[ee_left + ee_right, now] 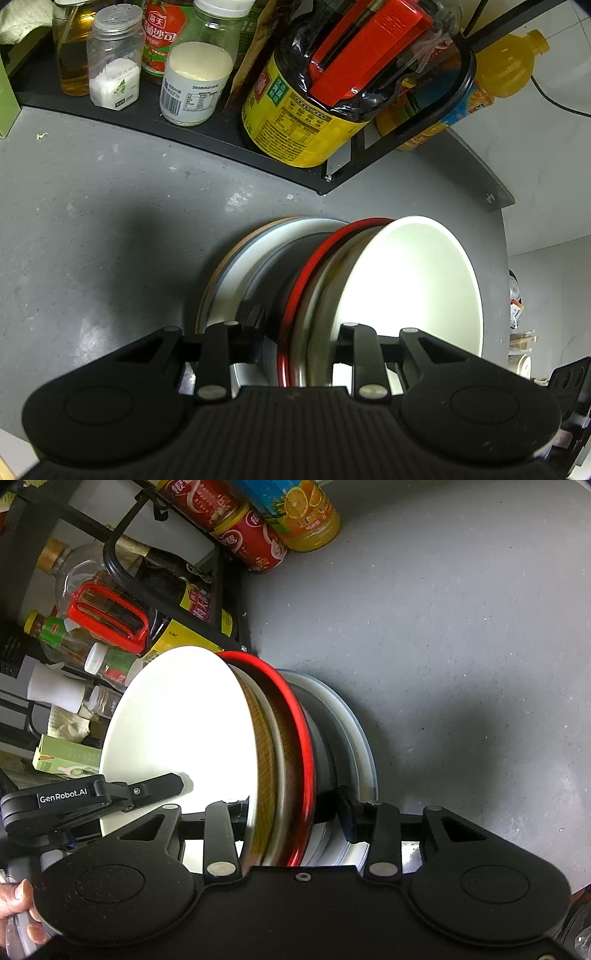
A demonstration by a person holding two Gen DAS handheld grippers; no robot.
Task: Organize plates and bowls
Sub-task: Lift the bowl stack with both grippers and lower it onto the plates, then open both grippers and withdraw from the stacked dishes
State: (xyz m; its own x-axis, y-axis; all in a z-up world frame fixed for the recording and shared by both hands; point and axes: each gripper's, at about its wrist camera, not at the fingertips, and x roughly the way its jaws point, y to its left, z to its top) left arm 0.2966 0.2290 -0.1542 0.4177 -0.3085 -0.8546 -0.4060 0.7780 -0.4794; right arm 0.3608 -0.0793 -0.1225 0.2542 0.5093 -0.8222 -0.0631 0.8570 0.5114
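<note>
Both grippers, left gripper (295, 332) and right gripper (291, 808), clamp the stacked dishes (184, 731) between narrowed fingers; the condiment rack (207, 125) crowds close behind on the desk (461, 646).

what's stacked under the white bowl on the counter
Under the white bowl sit a tan-patterned dish, a red-rimmed bowl and pale plates. Their centres, and anything beneath them, are covered.

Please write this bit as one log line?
left gripper: clamps stack of nested bowls and plates | right gripper: clamps stack | grey counter beyond

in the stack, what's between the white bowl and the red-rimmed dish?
A tan, cross-hatched dish and a cream rim sit between the white bowl and the red-rimmed dish; clearest in the right wrist view.
</note>
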